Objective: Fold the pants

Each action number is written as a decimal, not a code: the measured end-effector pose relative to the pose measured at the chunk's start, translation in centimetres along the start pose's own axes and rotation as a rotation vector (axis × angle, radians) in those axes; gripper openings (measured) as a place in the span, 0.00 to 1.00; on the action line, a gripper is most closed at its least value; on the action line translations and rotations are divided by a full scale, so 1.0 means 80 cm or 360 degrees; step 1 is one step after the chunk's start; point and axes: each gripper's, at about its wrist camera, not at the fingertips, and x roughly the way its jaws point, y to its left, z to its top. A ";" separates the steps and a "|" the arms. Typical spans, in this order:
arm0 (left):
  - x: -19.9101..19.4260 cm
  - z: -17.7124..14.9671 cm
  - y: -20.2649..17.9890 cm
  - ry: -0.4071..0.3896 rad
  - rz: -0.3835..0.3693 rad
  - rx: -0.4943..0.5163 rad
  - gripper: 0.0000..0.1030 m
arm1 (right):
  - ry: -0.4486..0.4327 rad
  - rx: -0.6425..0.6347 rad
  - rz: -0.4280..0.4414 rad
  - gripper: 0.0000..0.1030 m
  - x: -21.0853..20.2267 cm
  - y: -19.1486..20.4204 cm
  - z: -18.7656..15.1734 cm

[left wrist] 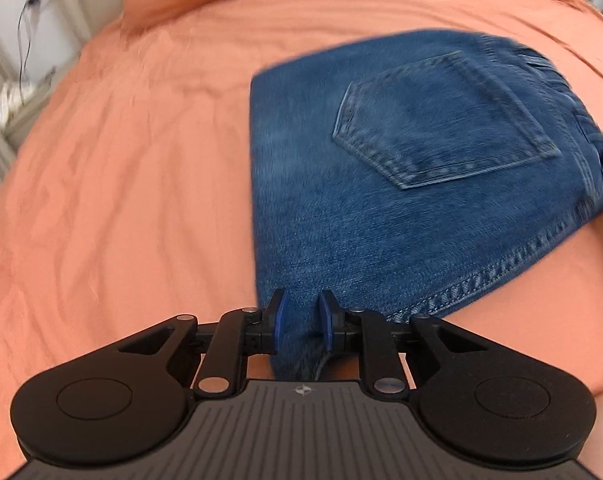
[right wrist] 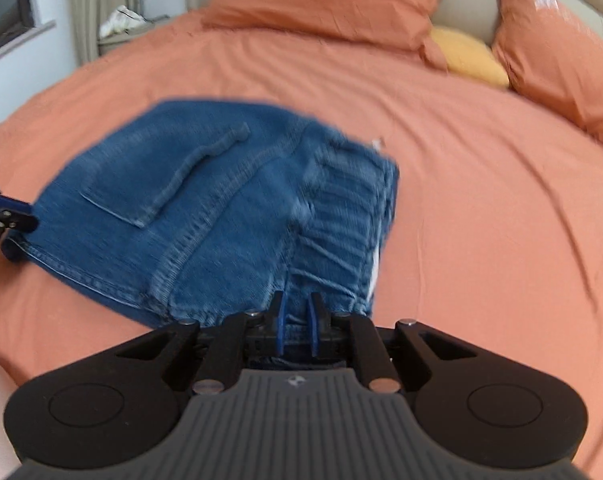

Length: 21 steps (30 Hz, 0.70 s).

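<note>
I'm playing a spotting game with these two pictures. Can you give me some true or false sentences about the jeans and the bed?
1. The jeans are lying on an orange bedspread. True.
2. The jeans are green. False: they are blue denim.
3. A back pocket shows on top of the jeans. True.
4. The left tool is far away from the jeans. False: denim sits between its fingers.
5. The right tool is clamped on the jeans by the gathered waistband. True.
6. All the pillows are orange. False: a yellow pillow lies between two orange ones.
</note>
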 end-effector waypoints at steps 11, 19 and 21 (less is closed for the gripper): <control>-0.051 0.016 -0.003 -0.0097 0.0118 -0.0175 0.22 | 0.0047 0.0032 -0.0038 0.10 -0.018 0.003 0.021; -0.223 0.024 -0.043 -0.0470 0.0207 -0.0183 0.33 | -0.0283 0.0063 0.0058 0.47 -0.178 0.022 0.034; -0.264 0.022 -0.059 -0.0541 0.0253 -0.0198 0.44 | -0.0392 0.0060 0.0084 0.61 -0.223 0.030 0.030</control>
